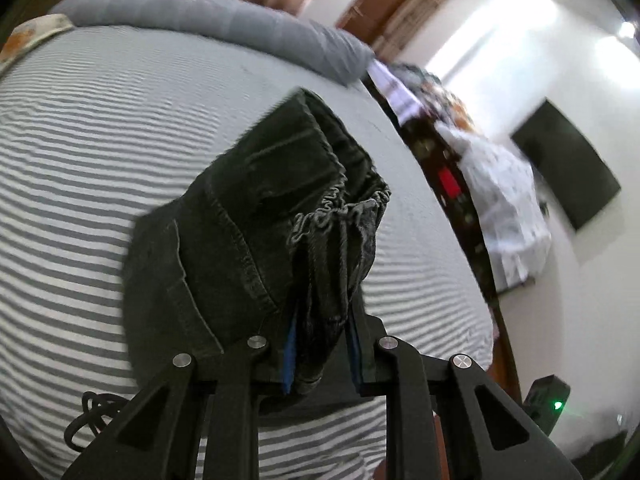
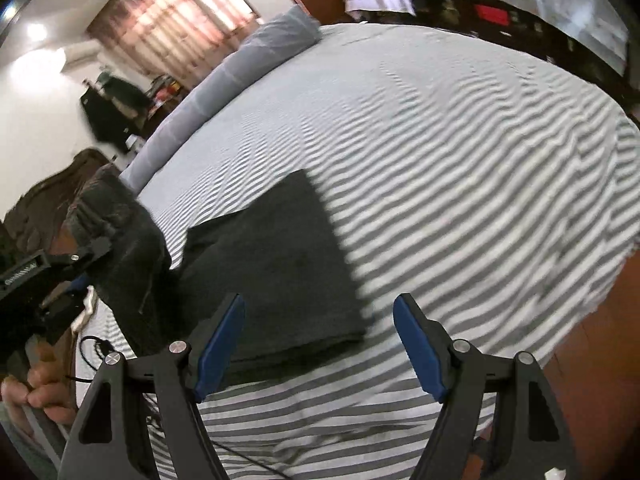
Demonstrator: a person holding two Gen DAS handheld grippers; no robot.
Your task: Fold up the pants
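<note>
The dark pants lie partly on the striped bedsheet. The lower section rests flat and folded on the sheet; the elasticated waistband end is raised off the bed. The left gripper pinches this bunched waistband fabric between its blue pads, jaws nearly together. The right gripper hovers above the near edge of the flat section, jaws spread wide, nothing between them. A grey bolster pillow lies along the far edge of the bed.
</note>
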